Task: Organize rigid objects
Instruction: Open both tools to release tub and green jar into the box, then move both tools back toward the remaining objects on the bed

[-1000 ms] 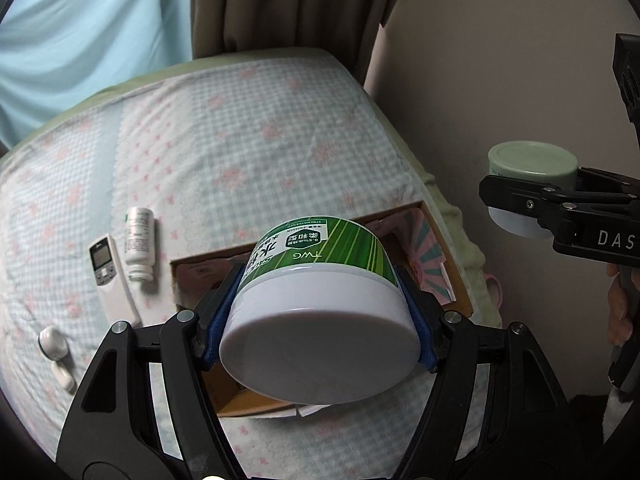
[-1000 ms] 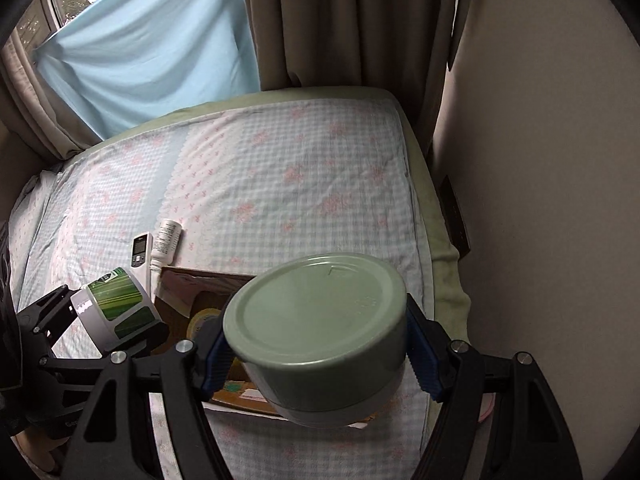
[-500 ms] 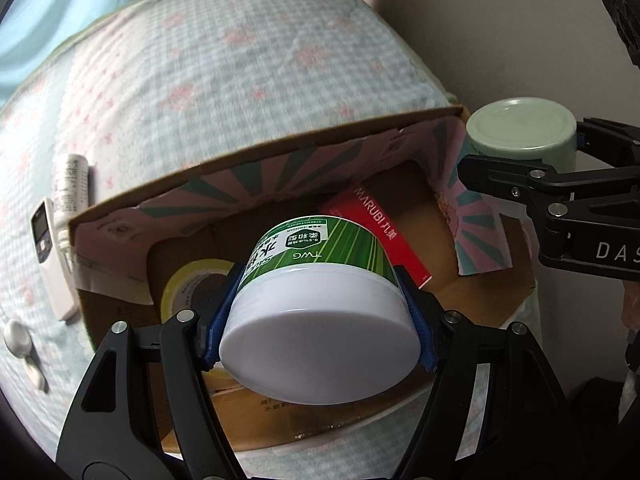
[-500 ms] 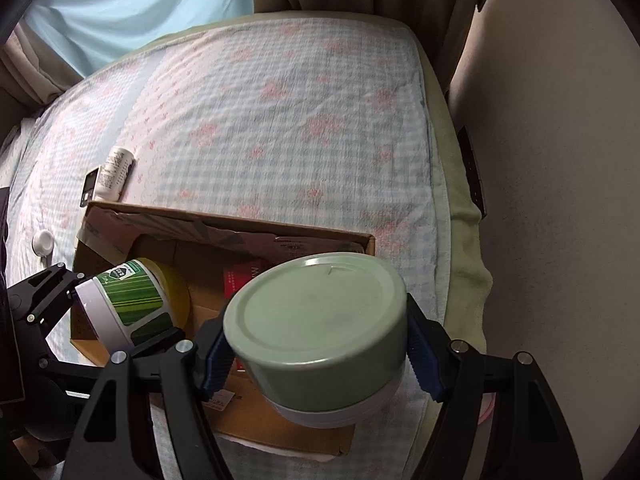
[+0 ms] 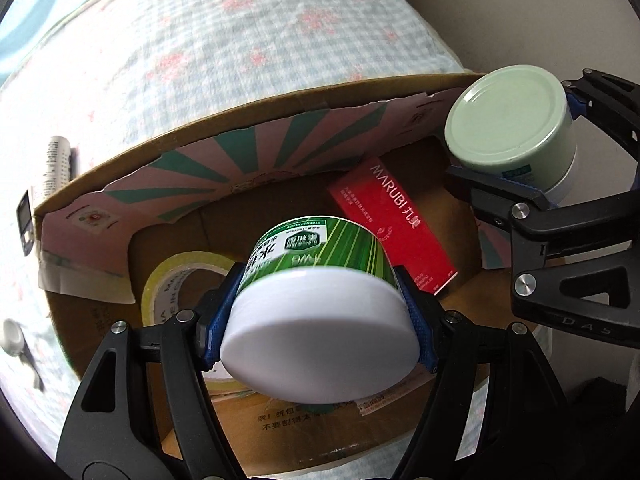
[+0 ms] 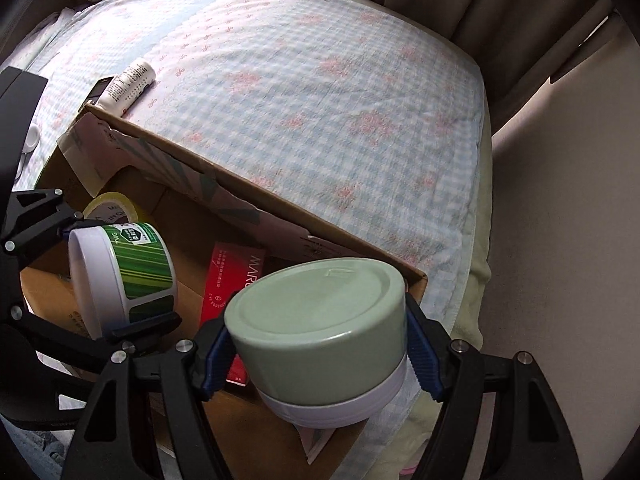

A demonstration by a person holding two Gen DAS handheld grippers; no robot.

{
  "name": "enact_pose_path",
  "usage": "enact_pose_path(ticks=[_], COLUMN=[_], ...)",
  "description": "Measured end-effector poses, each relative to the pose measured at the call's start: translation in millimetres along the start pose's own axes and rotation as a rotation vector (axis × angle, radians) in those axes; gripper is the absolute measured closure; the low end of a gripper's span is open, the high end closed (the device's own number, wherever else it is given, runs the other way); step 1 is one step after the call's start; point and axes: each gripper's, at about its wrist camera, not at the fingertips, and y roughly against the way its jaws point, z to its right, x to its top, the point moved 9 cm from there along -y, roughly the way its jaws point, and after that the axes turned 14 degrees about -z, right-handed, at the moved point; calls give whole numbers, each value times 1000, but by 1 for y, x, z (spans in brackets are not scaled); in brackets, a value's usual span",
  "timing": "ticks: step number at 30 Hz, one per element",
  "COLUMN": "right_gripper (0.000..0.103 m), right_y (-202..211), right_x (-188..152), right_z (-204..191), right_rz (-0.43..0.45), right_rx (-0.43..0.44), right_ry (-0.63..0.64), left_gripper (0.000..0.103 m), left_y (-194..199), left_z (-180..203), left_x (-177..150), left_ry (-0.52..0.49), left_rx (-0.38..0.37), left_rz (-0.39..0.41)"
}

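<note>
Here the left gripper [image 5: 320, 312] had its blue pads [image 5: 416, 320] against the sides of the green-striped jar [image 5: 316, 292], its jaws easing apart around it, the jar tipped with its white end toward the camera and poised over the cardboard box [image 5: 248, 120]. The right gripper [image 6: 320, 344] was clamped on the pale green-lidded jar [image 6: 316, 312], held above the box's near right corner. Inside the box lay a yellow tape roll [image 5: 176, 280] at the left and a red carton [image 5: 392, 228] toward the right, with bare cardboard floor between them. Outside, on the checked bedspread [image 6: 320, 100], a white tube [image 6: 128, 84] and a small remote [image 5: 26, 220] lay just beyond the box's far left corner. To do this well, I judged each jar should go down onto open floor, the striped one between roll and carton, and be released only once seated, so neither rolled nor knocked the carton.
</note>
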Motion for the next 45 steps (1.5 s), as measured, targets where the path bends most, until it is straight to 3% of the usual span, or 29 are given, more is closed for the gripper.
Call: enact_pose_path(ticks=[1, 2, 4, 7, 18, 24, 30, 35, 45], right_gripper=[31, 16, 0, 0, 0, 0, 0, 0, 0], right_y=[0, 4, 19, 31, 46, 70, 103, 147, 234], right_x=[0, 2, 6, 6, 1, -2, -11, -17, 0], right_z=[0, 1, 4, 9, -1, -6, -12, -18, -68], right_rz=[-3, 26, 113, 143, 143, 155, 162, 202, 342], right_rx=[-8, -24, -34, 2, -29, -33, 12, 110, 204], right_ry=[5, 14, 12, -6, 1, -10, -58, -149, -169], left_gripper=[17, 1, 0, 0, 0, 0, 0, 0, 0], left_y=[2, 6, 14, 22, 51, 77, 120, 168, 245], left_z=[0, 1, 1, -2, -3, -2, -14, -34, -131], left_x=[0, -1, -3, -10, -11, -28, -63, -94, -174], left_ry=[-1, -5, -27, -34, -38, -31, -22, 18, 237], left_rx=[-15, -29, -23, -6, 10, 16, 42, 79, 163], left_rz=[0, 5, 32, 36, 87, 119, 172, 240, 363])
